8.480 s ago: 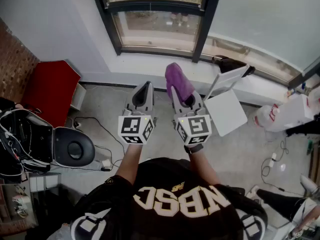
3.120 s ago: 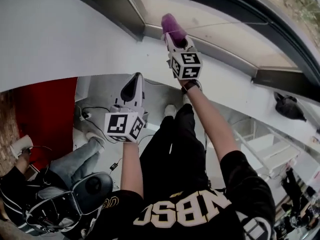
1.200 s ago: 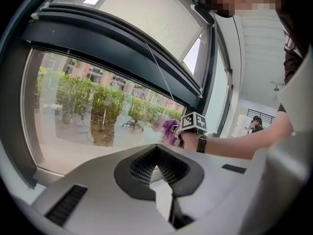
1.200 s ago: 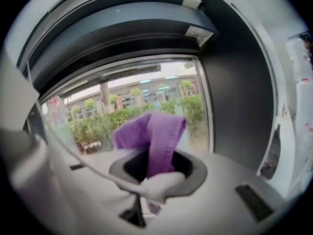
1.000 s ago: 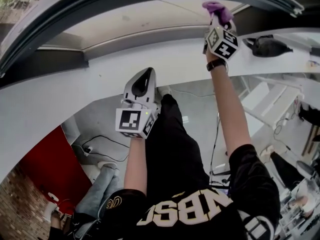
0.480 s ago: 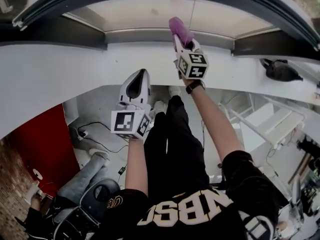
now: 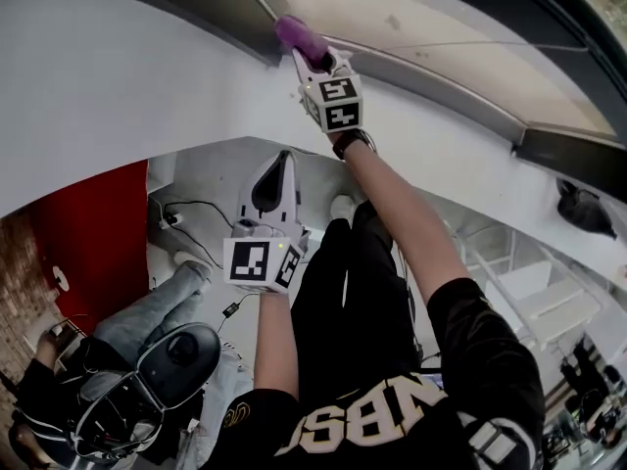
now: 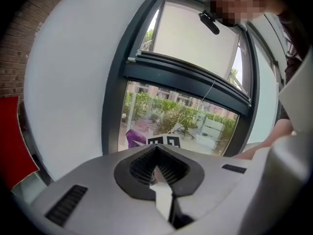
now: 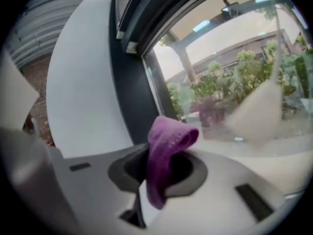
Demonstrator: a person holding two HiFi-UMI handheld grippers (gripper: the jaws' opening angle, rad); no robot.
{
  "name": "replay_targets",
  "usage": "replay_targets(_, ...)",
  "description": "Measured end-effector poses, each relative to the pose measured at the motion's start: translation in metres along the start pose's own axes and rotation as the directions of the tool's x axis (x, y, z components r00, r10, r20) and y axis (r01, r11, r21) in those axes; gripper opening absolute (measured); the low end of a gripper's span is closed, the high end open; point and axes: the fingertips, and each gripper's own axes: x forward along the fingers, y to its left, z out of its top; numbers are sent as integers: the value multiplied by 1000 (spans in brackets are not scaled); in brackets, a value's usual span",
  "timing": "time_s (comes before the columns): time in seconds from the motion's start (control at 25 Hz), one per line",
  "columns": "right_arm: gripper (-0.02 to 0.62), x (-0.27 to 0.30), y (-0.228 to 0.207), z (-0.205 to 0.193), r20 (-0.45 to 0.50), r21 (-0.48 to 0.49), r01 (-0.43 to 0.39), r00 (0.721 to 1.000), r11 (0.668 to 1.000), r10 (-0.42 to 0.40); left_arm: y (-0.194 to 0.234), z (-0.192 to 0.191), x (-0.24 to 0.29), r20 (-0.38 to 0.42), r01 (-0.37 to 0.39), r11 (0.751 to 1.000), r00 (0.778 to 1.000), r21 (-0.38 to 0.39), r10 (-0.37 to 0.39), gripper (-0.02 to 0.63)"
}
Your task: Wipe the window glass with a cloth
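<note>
Right gripper [image 7: 312, 59] has swung to upper left, clamped on the purple cloth [image 7: 297, 35] beside the window frame [image 7: 240, 8]. The left gripper [image 7: 275, 179] has its jaws together and empty, seen only in its own view.

Your cloth [image 7: 297, 36] is purple. Your right gripper [image 7: 312, 59] and left gripper [image 7: 279, 164] are light grey, cubes with black-and-white square markers. Window frame [image 7: 250, 8] dark grey, wall [image 7: 118, 86] white, left panel [image 7: 88, 223] red. Your shirt [image 7: 392, 419] black, cream letters.
</note>
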Motion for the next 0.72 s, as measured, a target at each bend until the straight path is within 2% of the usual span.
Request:
replay_targets(0.08, 77, 25, 10, -5, 5, 20, -8, 1000, 1000, 8, 16, -1, -7, 4, -26, 1000, 1000, -1, 26, 26)
replay_targets(0.2, 76, 53, 11, 10, 46, 64, -4, 999, 998, 1, 34, 0, -14, 14, -58, 998, 998, 2, 58, 26)
replay_targets(0.4, 75, 70, -7, 42, 107, 58, 14, 994, 998, -20, 47, 0, -15, 21, -76, 997, 997, 6, 76, 26)
replay_targets(0.56, 75, 40, -40, 52, 146, 69, 68, 986, 995, -78, 39, -10, 2, -3, -33, 999, 999, -5, 33, 26)
replay_targets(0.72, 75, -31, -113, 44, 145, 103, 199, 966, 975, -213, 4, -18, 34, -25, 82, 997, 996, -15, -82, 26)
